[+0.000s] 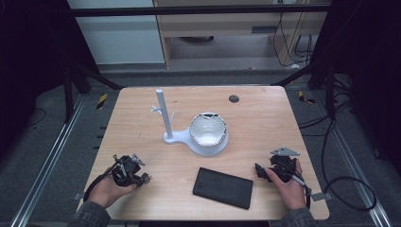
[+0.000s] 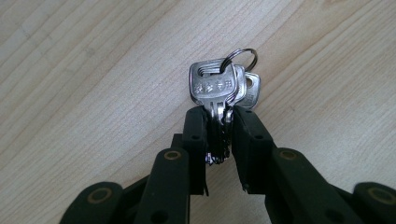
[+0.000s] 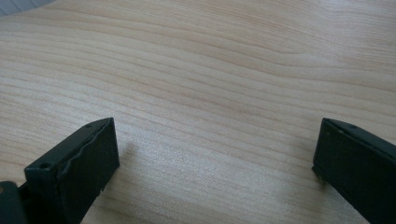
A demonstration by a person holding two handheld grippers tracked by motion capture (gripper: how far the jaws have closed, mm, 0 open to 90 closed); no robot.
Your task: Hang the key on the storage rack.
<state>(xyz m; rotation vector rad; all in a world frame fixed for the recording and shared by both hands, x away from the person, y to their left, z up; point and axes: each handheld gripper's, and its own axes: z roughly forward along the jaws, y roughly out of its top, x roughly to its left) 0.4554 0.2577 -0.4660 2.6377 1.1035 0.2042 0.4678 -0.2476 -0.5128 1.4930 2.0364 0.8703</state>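
A bunch of silver keys [image 2: 212, 86] on a metal ring [image 2: 241, 55] lies over the wooden table, their blades pinched between the two black pads of my left gripper [image 2: 219, 135], which is shut on them. In the high view the left gripper [image 1: 137, 176] is at the front left of the table, with the keys [image 1: 145, 178] glinting at its tip. At the front right my right gripper [image 1: 261, 171] rests low over bare wood. Seen from its own camera, the right gripper [image 3: 215, 140] stands wide open with nothing between its jaws.
A white stand [image 1: 208, 137] with a tall peg post [image 1: 162, 113] and a round dish sits mid-table. A flat black case [image 1: 223, 187] lies near the front edge between my hands. A dark round hole [image 1: 233, 99] marks the far side of the table [image 1: 265, 123].
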